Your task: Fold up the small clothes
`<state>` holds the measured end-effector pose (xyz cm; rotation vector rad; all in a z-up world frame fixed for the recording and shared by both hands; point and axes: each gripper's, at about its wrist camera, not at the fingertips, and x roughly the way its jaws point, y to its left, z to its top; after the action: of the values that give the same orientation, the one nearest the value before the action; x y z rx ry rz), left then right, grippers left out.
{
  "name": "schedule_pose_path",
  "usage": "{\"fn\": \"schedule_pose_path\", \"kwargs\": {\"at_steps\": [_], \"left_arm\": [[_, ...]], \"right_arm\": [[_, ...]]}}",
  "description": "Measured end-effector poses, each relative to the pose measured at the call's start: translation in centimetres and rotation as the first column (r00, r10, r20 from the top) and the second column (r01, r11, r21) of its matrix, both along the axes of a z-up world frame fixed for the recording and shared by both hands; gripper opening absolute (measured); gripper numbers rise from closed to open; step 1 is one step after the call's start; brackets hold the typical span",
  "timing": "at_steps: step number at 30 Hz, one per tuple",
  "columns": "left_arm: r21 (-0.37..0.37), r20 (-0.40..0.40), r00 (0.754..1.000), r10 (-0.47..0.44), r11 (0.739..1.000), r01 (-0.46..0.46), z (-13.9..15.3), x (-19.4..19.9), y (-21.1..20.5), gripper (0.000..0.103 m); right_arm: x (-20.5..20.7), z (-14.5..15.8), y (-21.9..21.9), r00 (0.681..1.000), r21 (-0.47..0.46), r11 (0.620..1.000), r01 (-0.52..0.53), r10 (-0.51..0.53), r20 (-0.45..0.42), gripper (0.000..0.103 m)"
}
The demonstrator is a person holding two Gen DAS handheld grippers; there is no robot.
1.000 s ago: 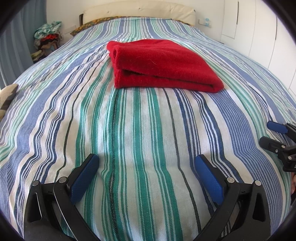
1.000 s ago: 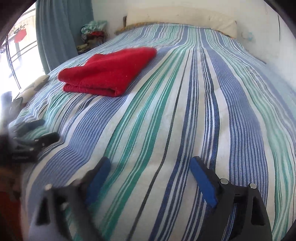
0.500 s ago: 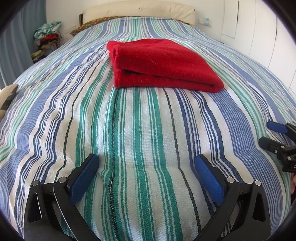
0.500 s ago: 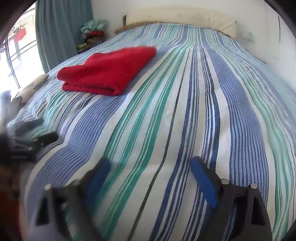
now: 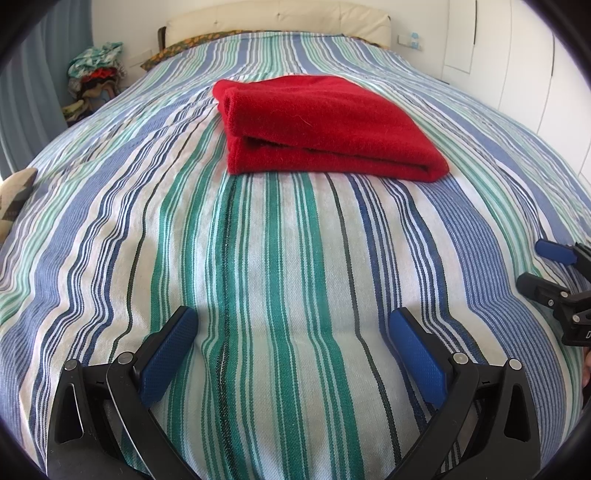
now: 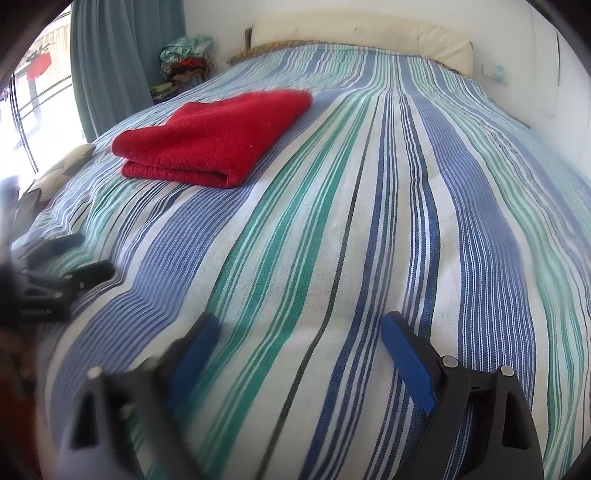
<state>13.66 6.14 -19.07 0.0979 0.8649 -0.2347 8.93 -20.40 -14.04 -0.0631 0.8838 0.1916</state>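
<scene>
Bed (image 5: 280, 258) fills both views, covered by a blue/green/white striped spread, mostly flat with light ripples on its left side. Cream headboard (image 5: 280, 18) at the far end. Teal curtain (image 6: 110, 66) stands off the bed's far-left side; a heap of clothes (image 5: 96, 74) sits in that corner, beside the headboard end.

Red cloth (image 5: 325, 125) lies folded on the bed, roughly mid-bed, squared up in stacked layers, fold edge facing the cameras. Nothing touching it.

Left tool (image 5: 291, 332) over the near end of the bed, well short of the cloth, jaws spread wide, only bedspread between the blue pads. Right tool (image 6: 299, 332) same: near end of the bed, to the cloth's right, jaws spread, holding nothing. Its left finger is blurred.
</scene>
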Motion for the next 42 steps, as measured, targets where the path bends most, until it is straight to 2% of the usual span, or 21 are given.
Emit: {"fn": "schedule_pose_path", "kwargs": {"at_steps": [27,29,31,33,35,37,40,41,42], "left_arm": [[0.012,-0.004,1.000,0.004,1.000,-0.004,-0.1,0.1,-0.4,0.103],[0.011,-0.021,1.000,0.005,1.000,-0.005,0.1,0.3,-0.4,0.103],[-0.003,-0.090,0.996,0.004,1.000,-0.004,0.9,1.1,-0.2,0.102],[-0.092,-0.156,0.988,0.004,0.996,-0.019,2.5,2.6,1.0,0.101],[-0.255,-0.129,0.992,0.009,0.966,-0.042,5.1,4.5,3.1,0.101],[-0.365,-0.086,0.995,0.054,0.928,-0.081,7.4,7.2,5.0,0.102],[-0.475,-0.122,0.989,0.088,0.869,-0.136,8.3,12.8,6.6,0.102],[-0.495,-0.158,0.984,0.078,0.856,-0.147,7.9,14.7,6.7,0.102],[-0.491,-0.196,0.978,0.077,0.855,-0.166,7.1,16.6,6.6,0.102]], "right_arm": [[0.0,-0.1,0.8,1.000,-0.059,0.998,0.022,-0.023,-0.012,0.092],[0.0,-0.1,0.7,1.000,-0.059,0.998,0.022,-0.022,-0.013,0.092],[0.0,-0.1,0.8,1.000,-0.059,0.998,0.022,-0.023,-0.014,0.093],[0.0,0.0,0.7,0.999,-0.057,0.998,0.024,-0.025,-0.020,0.094],[0.1,0.3,0.6,0.999,-0.047,0.999,0.023,-0.024,-0.038,0.094],[0.7,1.0,0.3,0.997,-0.016,1.000,0.015,-0.016,-0.071,0.094],[3.2,3.5,-0.7,0.998,0.153,0.988,0.014,-0.005,-0.059,0.093],[4.7,4.7,-0.9,0.999,0.201,0.979,0.018,-0.011,-0.036,0.093],[6.4,5.8,-0.9,1.000,0.239,0.971,0.019,-0.016,-0.013,0.093]]}}
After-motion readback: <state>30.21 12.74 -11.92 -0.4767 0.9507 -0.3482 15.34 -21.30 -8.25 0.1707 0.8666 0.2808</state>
